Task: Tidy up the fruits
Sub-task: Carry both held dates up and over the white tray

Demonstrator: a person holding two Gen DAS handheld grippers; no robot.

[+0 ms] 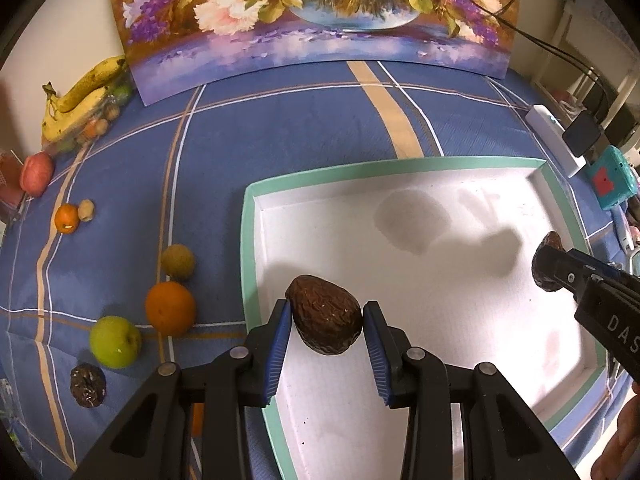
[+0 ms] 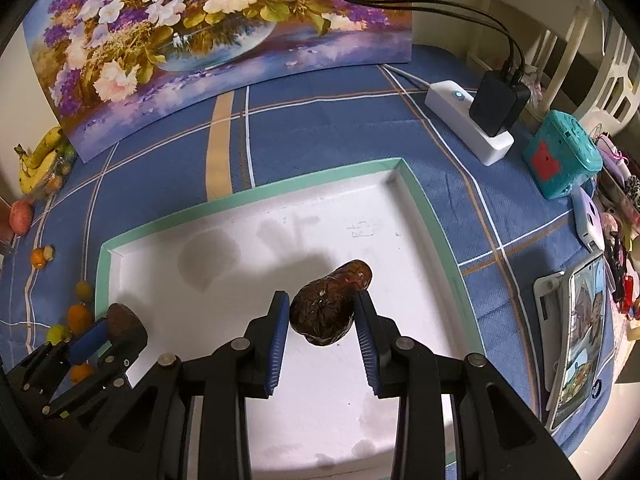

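Note:
My left gripper (image 1: 326,310) is shut on a dark brown wrinkled avocado (image 1: 324,320), held over the left part of a white tray with a green rim (image 1: 250,240). My right gripper (image 2: 322,304) is shut on a second dark brown, pear-shaped avocado (image 2: 326,308) over the tray's (image 2: 105,264) middle. Each gripper shows in the other's view: the right one at the right edge (image 1: 560,272), the left one at the lower left (image 2: 116,330). The tray's white floor is bare under both fruits.
Left of the tray on the blue checked cloth lie an orange (image 1: 170,308), a green apple (image 1: 115,342), a yellow-green fruit (image 1: 178,261), a dark wrinkled fruit (image 1: 88,385), a small orange (image 1: 66,218) and bananas (image 1: 82,98). A painting (image 1: 312,16) stands behind. Power strip (image 2: 468,122), teal box (image 2: 562,154) and phone (image 2: 580,332) lie right.

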